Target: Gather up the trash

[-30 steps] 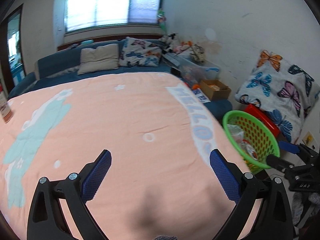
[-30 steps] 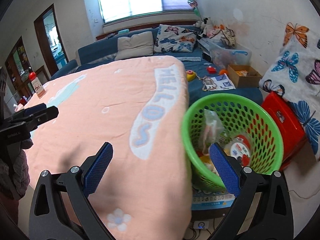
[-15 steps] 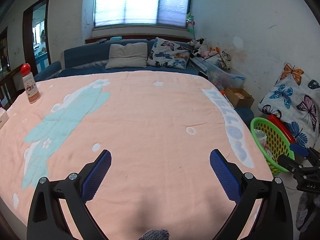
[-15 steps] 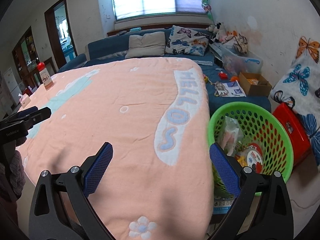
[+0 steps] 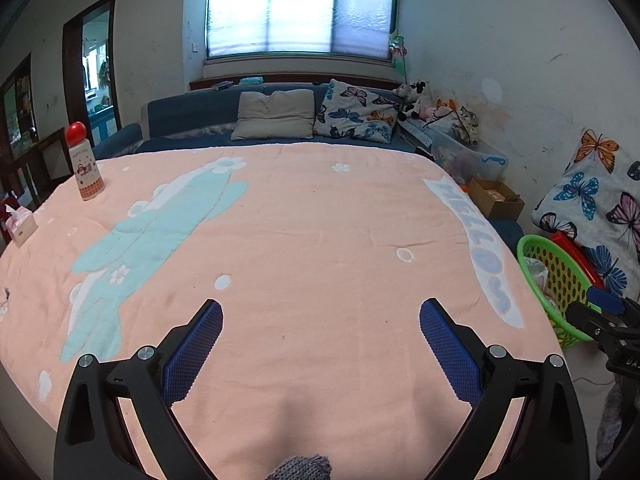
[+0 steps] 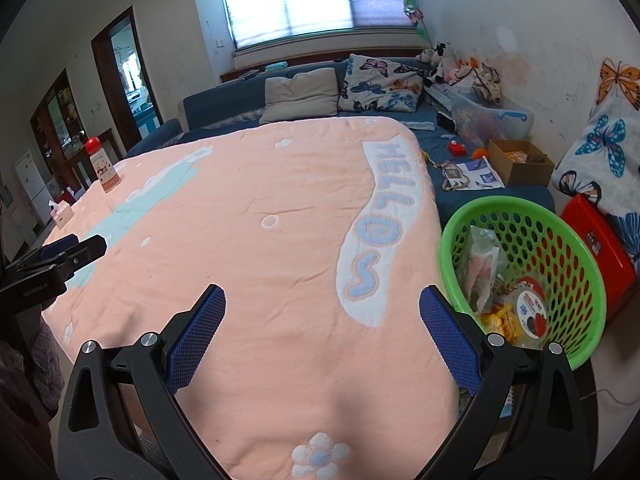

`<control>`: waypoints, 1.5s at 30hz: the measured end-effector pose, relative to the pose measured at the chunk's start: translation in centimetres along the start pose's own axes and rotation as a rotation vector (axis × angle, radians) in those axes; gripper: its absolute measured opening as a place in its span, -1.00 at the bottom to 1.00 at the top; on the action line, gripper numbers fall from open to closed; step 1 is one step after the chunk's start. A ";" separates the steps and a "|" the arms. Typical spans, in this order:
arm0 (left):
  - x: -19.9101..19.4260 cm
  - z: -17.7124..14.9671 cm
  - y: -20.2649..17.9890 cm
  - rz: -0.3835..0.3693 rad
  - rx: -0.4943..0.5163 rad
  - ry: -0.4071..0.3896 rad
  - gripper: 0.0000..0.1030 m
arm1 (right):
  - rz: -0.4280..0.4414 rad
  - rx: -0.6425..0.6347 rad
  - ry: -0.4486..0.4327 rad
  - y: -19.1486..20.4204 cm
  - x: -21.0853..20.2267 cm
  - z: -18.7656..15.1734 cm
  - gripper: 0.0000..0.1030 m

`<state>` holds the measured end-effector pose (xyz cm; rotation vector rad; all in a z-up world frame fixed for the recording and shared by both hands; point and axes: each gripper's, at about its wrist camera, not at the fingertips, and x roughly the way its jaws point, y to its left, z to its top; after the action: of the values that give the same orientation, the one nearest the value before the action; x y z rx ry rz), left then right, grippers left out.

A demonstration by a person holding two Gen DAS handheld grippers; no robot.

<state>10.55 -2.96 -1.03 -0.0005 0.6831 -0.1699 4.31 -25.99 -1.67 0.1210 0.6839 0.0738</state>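
Note:
A green plastic basket (image 6: 576,240) stands on the floor right of the pink-blanketed table (image 6: 260,240). It holds trash: a clear bag (image 6: 484,264), a round lidded cup (image 6: 530,312) and yellow wrappers (image 6: 500,320). The basket also shows in the left wrist view (image 5: 560,276). My right gripper (image 6: 320,320) is open and empty above the table's near right part, left of the basket. My left gripper (image 5: 318,340) is open and empty above the table's near edge.
A red-capped bottle (image 5: 84,160) and a tissue box (image 5: 20,226) stand at the table's left edge. A blue sofa (image 5: 224,120) with pillows is behind. A red box (image 6: 600,240), a cardboard box (image 6: 520,160) and a clear bin (image 6: 492,120) lie right.
Both grippers have pulled back and turned left, away from the basket. More of the table shows, and the bottle and tissue box have come into view. Both stay open.

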 end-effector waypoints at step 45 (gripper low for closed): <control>-0.3 -1.4 0.8 0.063 0.001 -0.011 0.86 | 0.022 -0.017 -0.019 1.5 0.2 -0.5 0.91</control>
<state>9.57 -2.04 -1.98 0.0207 0.6712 -0.1095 4.12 -24.47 -2.00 0.1129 0.6633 0.0991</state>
